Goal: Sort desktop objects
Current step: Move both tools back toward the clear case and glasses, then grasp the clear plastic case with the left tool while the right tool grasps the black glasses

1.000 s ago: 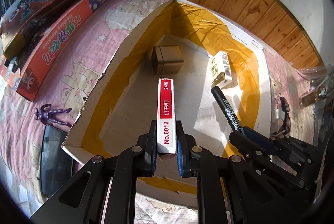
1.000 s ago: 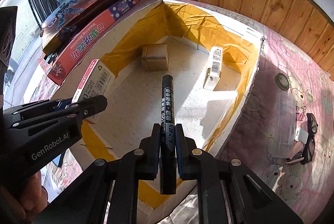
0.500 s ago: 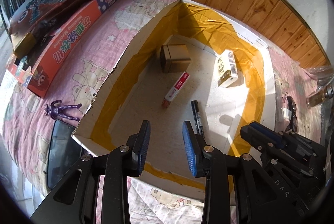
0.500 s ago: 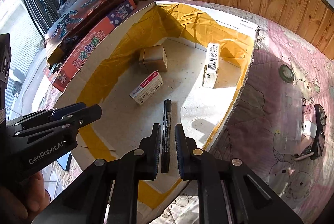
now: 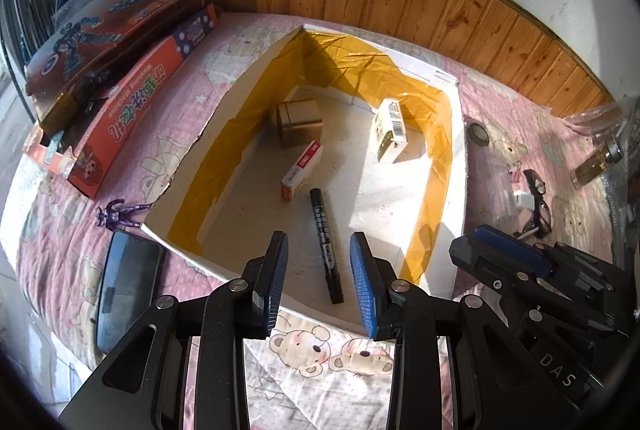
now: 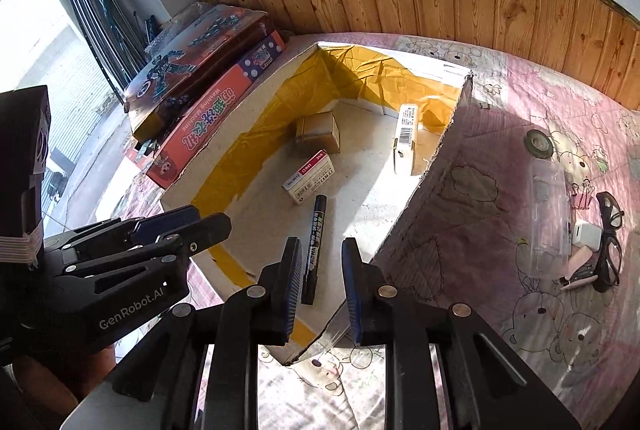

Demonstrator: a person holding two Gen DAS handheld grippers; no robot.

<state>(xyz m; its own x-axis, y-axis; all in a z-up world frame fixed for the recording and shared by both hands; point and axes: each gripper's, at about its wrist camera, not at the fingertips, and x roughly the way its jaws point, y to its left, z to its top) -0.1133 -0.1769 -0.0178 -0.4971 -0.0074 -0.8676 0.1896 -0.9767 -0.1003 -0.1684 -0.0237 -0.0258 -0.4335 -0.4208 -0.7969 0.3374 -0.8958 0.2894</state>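
A white open box lined with yellow tape (image 5: 456, 165) (image 6: 436, 165) lies on the pink bedspread. Inside lie a red-and-white staples box (image 5: 302, 169) (image 6: 308, 175), a black marker (image 5: 326, 244) (image 6: 316, 230), a brown cube box (image 5: 300, 117) (image 6: 318, 131) and a white barcoded carton (image 5: 390, 123) (image 6: 406, 137). My left gripper (image 5: 319, 270) is open and empty, above the box's near edge. My right gripper (image 6: 320, 262) is open and empty, above the marker's near end; it also shows in the left wrist view (image 5: 504, 254).
Two toy boxes (image 5: 120, 69) (image 6: 208, 85) are stacked at the left. A purple figurine (image 5: 120, 216) and a dark phone (image 5: 124, 286) lie by the box's near-left corner. Glasses (image 6: 610, 242), a white charger (image 6: 586, 236), a clear case (image 6: 550, 213) and a small bottle (image 5: 596, 161) lie at the right.
Both grippers opened and pulled back and up. The staples box dropped from the left gripper and the marker from the right; both now lie on the box floor.
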